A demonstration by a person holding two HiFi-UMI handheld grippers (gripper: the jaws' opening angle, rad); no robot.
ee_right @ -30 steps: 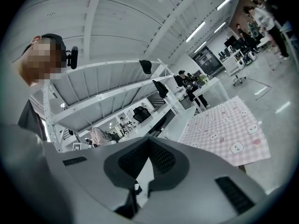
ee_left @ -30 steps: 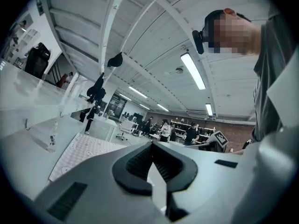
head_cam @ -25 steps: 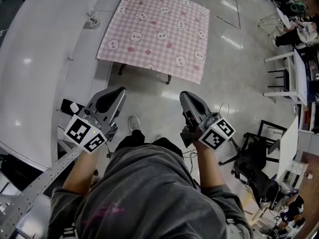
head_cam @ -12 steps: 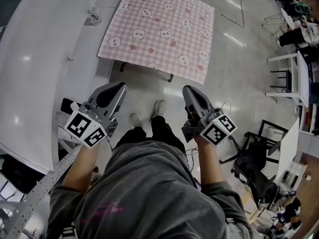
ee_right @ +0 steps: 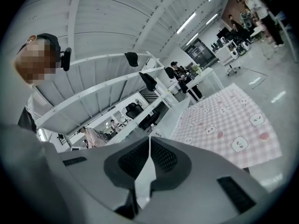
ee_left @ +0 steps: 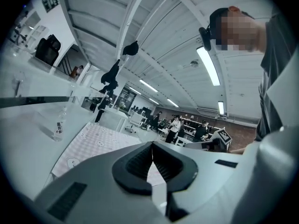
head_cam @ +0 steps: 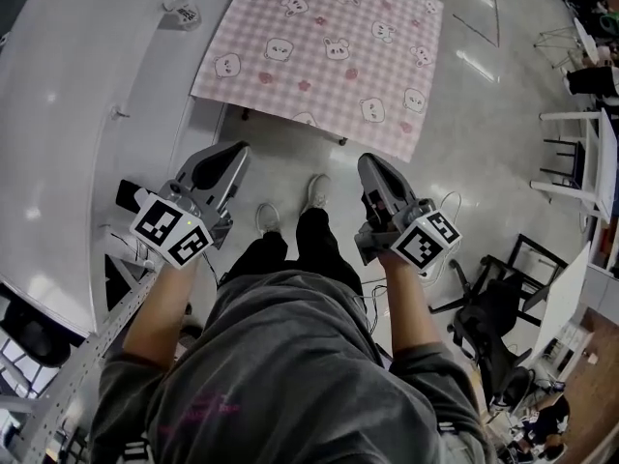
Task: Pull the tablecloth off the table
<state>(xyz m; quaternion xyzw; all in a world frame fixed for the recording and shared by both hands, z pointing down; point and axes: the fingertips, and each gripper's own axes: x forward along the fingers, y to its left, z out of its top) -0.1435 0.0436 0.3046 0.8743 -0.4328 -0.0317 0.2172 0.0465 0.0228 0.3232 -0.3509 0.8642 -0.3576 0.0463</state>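
Note:
The pink checked tablecloth [head_cam: 329,51] with bear prints lies flat over a small table ahead of me, its near edge hanging over the table legs. It also shows in the left gripper view as the tablecloth [ee_left: 93,136] and in the right gripper view as the tablecloth [ee_right: 224,120]. My left gripper [head_cam: 228,158] and right gripper [head_cam: 375,167] are held side by side in front of the person's body, well short of the cloth's near edge. Both point toward it. Each is shut with nothing between its jaws, as the left gripper [ee_left: 153,146] and right gripper [ee_right: 149,141] show close up.
A long white counter [head_cam: 77,114] runs along the left, with a small clear bottle [head_cam: 184,13] on it. A perforated metal beam [head_cam: 68,375] lies at lower left. A black chair [head_cam: 493,307] and white tables [head_cam: 580,153] stand to the right. The person's shoes [head_cam: 290,211] are on the glossy floor.
The person has stepped forward, so the covered table sits nearer in the head view. Both grippers have come down and forward together and stay shut.

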